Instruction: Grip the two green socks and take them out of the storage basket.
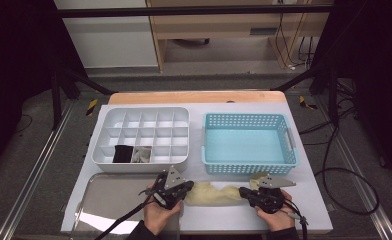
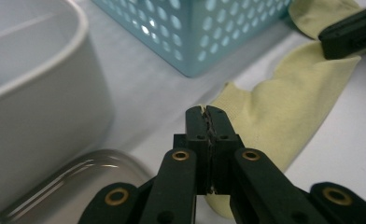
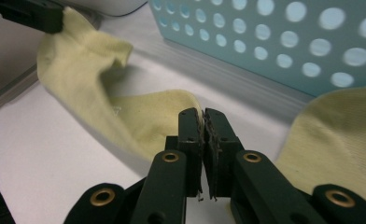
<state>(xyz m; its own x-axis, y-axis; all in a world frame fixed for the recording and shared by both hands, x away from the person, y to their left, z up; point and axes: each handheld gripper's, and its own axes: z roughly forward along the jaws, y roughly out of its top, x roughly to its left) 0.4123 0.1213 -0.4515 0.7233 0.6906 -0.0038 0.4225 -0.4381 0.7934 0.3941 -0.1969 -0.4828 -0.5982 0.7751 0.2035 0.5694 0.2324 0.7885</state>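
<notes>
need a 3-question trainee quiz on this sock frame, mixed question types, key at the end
1. True or false: the pale yellow fabric sock lies inside the light blue perforated plastic basket.
2. Which claw grips the sock's end nearer the shiny metal tray? A) left claw B) right claw C) neither
3. Fill in: the white plastic divided organiser has a black item in its ____ row of compartments, seen from the person's side.

Key
1. False: it lies on the white table in front of the basket.
2. A
3. nearest (front)
</notes>
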